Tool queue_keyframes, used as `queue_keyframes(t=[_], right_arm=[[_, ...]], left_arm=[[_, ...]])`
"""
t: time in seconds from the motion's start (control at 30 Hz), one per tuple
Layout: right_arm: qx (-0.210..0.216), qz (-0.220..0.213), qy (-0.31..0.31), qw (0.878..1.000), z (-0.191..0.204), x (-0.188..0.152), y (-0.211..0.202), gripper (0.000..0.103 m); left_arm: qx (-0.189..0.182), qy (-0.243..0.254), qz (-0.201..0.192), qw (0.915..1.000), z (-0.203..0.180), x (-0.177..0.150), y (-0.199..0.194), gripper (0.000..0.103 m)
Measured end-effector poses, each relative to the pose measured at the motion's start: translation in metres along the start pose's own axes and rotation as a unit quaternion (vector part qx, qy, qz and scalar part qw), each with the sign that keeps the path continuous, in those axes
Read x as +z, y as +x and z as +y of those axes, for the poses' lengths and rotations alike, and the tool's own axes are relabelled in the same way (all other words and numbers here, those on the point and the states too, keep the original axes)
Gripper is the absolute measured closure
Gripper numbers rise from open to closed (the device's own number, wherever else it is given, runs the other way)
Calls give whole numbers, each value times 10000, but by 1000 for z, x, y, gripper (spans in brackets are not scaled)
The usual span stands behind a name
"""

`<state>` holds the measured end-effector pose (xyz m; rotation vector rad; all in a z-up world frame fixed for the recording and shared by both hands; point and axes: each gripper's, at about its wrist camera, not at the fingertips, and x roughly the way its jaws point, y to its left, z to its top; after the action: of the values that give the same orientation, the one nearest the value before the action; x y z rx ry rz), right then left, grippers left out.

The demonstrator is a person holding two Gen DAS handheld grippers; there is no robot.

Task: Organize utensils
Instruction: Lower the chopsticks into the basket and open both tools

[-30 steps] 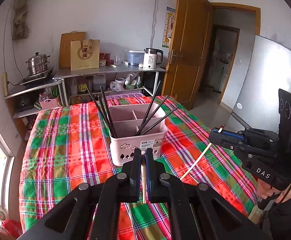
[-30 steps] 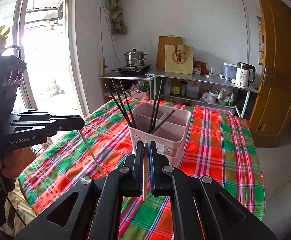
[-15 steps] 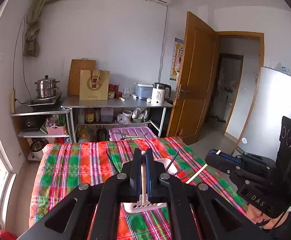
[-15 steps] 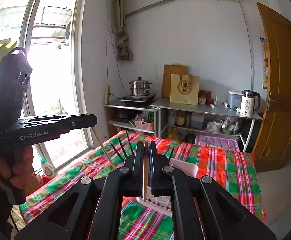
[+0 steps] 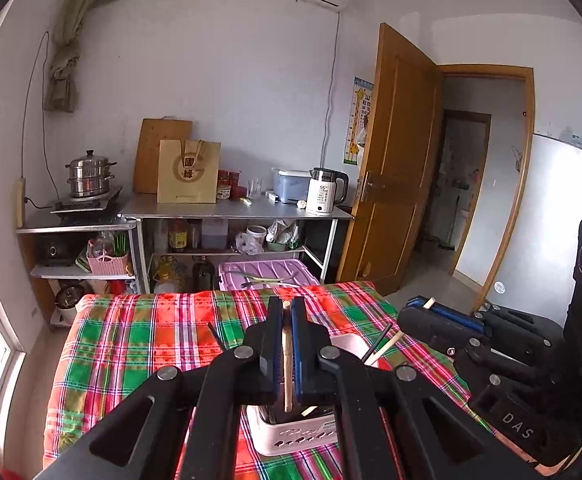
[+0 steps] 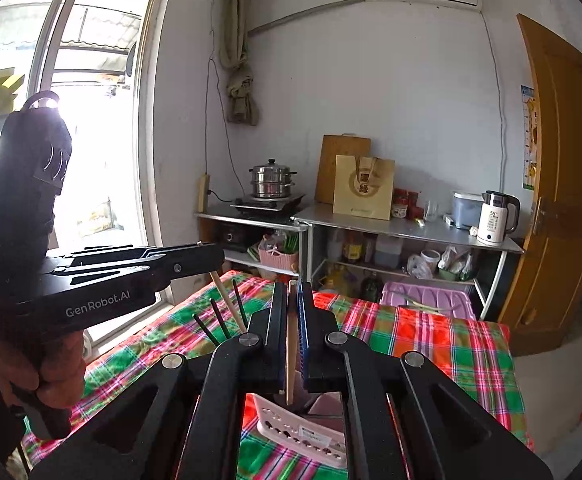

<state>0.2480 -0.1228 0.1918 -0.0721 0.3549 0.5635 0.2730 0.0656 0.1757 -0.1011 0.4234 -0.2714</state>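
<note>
Both tongs are hanging above the pink basket [image 5: 291, 432] on the plaid-covered worktop [image 5: 139, 344], each clamped on one pale wooden chopstick. The left tongs [image 5: 287, 344] are pinching their chopstick [image 5: 287, 376] upright, tip pointing down toward the basket. The right tongs [image 6: 292, 332] are doing the same with theirs [image 6: 290, 360]. Holding the sticks near-vertical looks like a way to feed them straight down into a compartment.

Dark chopsticks [image 6: 221, 322] are already standing in the basket, leaning out to the left in the right-wrist view. A likely guess: pale ones are being sorted apart from dark ones.

Hard to make out:
- Most of the basket is hiding behind the tongs' arms in both views; only its perforated near wall and a corner of the rim are showing.
- Which compartment sits under each stick cannot be told.
- Whether either tip is already touching the basket is unclear.
- Seen from the left wrist, the right-hand stick [image 5: 387, 346] is partly covered by its own tongs [image 5: 427, 312].
</note>
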Motion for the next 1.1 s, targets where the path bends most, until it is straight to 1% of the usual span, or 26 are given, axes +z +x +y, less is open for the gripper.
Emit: queue_keyframes(t=[0.23,0.47,0.7,0.8,0.83,0.87,0.9,0.93,1.1], right_arm=[[-37,361,-4,9993,-1,-15,22,98],[-41,652,-32,9979,-2,-25,32,98],[-1,988,-65,9951,-3,-35,46,98],[53,1052,-64,9944,-3,-38,46,98],[56,1062,-62,9943,-3,-38,45,98],[59,1059,-64,9943,-3,-37,44,96],[69,1046,-64,9945,-3,-37,44,91],[93,1021,-62,9947,-3,-36,43,90],[93,886,-28,9960,-2,-33,27,89]], left_arm=[[19,69,448,9990,2,-14,23,99],[95,142,832,9964,0,-24,41,99],[122,209,858,9960,-4,-26,41,99],[110,177,862,9961,-3,-26,40,99],[109,174,865,9960,-3,-24,41,99],[113,168,863,9961,-3,-23,41,99],[104,160,861,9961,-3,-24,41,98],[89,146,853,9962,-3,-24,40,98],[53,65,721,9974,-3,-23,28,91]])
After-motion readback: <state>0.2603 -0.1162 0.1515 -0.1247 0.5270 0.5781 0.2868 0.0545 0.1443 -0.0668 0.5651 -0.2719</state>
